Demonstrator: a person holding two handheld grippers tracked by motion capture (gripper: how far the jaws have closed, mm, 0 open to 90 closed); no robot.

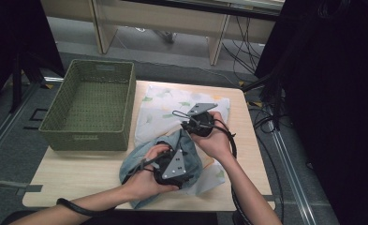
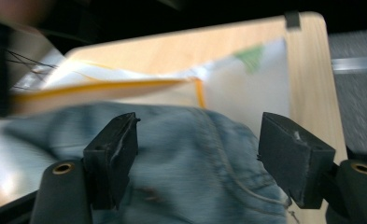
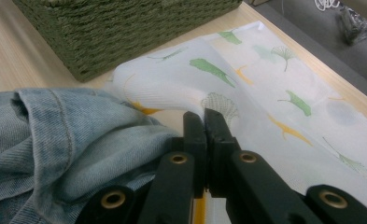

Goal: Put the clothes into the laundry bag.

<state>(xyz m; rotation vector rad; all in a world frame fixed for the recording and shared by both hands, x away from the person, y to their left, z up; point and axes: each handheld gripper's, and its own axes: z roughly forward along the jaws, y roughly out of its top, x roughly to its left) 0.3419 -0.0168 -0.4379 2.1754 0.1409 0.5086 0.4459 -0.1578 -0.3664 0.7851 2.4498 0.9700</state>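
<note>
The left gripper (image 2: 197,158) gaped above the denim garment (image 2: 186,154); the right gripper (image 3: 204,123) pinched the leaf-print cloth (image 3: 284,100) beside the green basket (image 1: 90,105) at the worktop's (image 1: 78,176) far-left corner.

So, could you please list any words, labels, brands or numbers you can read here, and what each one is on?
None can be read.
The white cloth bears only printed leaves, no lettering.
The denim garment and the green basket show no legible label.
</note>
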